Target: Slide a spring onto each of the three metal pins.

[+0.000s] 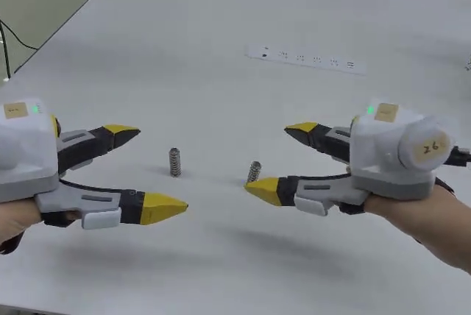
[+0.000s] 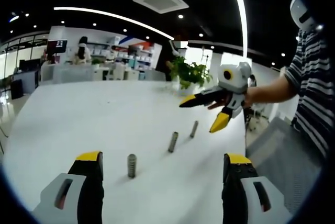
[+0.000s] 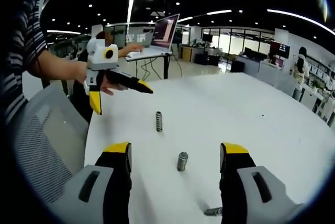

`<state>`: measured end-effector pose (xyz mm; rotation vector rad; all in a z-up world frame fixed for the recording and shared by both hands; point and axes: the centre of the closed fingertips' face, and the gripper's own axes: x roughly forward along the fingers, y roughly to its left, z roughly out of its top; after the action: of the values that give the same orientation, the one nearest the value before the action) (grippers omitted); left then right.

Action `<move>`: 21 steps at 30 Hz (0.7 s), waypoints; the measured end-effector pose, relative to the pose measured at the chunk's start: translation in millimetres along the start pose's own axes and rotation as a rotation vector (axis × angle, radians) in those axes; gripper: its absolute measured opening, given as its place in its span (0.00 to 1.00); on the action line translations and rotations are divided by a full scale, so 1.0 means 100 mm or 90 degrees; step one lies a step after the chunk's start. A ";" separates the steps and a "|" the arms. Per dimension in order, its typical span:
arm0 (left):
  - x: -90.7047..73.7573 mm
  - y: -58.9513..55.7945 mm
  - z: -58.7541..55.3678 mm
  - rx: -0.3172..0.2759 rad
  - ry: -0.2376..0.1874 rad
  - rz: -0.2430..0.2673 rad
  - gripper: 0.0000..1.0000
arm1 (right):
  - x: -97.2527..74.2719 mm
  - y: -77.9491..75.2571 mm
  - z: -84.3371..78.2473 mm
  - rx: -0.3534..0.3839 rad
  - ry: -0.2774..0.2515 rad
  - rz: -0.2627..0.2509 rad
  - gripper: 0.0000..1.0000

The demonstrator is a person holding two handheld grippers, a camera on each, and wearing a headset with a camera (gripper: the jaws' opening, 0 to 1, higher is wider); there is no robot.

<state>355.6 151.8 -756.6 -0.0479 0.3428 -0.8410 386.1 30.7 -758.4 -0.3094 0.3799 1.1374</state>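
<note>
A round sticker (image 1: 429, 147) on the back end of the right gripper (image 1: 268, 158) is showing a handwritten number, reading as 26. A tan label (image 1: 385, 112) on top of it and a second label (image 1: 15, 110) on the left gripper (image 1: 162, 168) are coming out too blurred to read.

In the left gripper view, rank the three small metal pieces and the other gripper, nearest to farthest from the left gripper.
1. Upright spring, by the left jaw.
2. Leaning spring, centre.
3. Thin piece, just beyond.
4. Right gripper, farthest, upper right.
</note>
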 end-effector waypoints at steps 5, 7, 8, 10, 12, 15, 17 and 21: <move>0.00 0.01 0.01 -0.001 -0.005 0.005 0.95 | -0.19 -0.10 -0.10 0.033 -0.019 -0.046 0.80; 0.00 0.00 0.02 -0.001 -0.008 0.006 0.95 | -0.28 -0.16 -0.13 0.041 -0.030 -0.068 0.85; 0.00 0.00 0.02 -0.002 -0.010 0.005 0.95 | -0.32 -0.17 -0.15 0.045 -0.034 -0.074 0.86; 0.00 -0.01 0.03 -0.004 -0.013 0.004 0.95 | -0.41 -0.19 -0.19 0.055 -0.041 -0.084 0.90; 0.00 -0.04 0.02 0.000 -0.009 -0.001 0.94 | -0.48 -0.21 -0.25 0.072 -0.047 -0.092 0.94; -0.01 -0.07 0.00 0.005 -0.004 -0.003 0.95 | -0.58 -0.23 -0.37 0.088 -0.047 -0.106 0.98; -0.02 -0.06 0.00 0.006 -0.003 -0.001 0.96 | -0.64 -0.23 -0.48 0.102 -0.039 -0.111 0.99; -0.06 -0.05 0.03 0.002 -0.010 0.006 0.98 | -0.76 -0.23 -0.60 0.122 -0.036 -0.126 0.99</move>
<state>349.6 152.3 -750.8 -0.0494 0.3260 -0.8314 371.1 -65.3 -776.9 -0.1422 0.3969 0.9067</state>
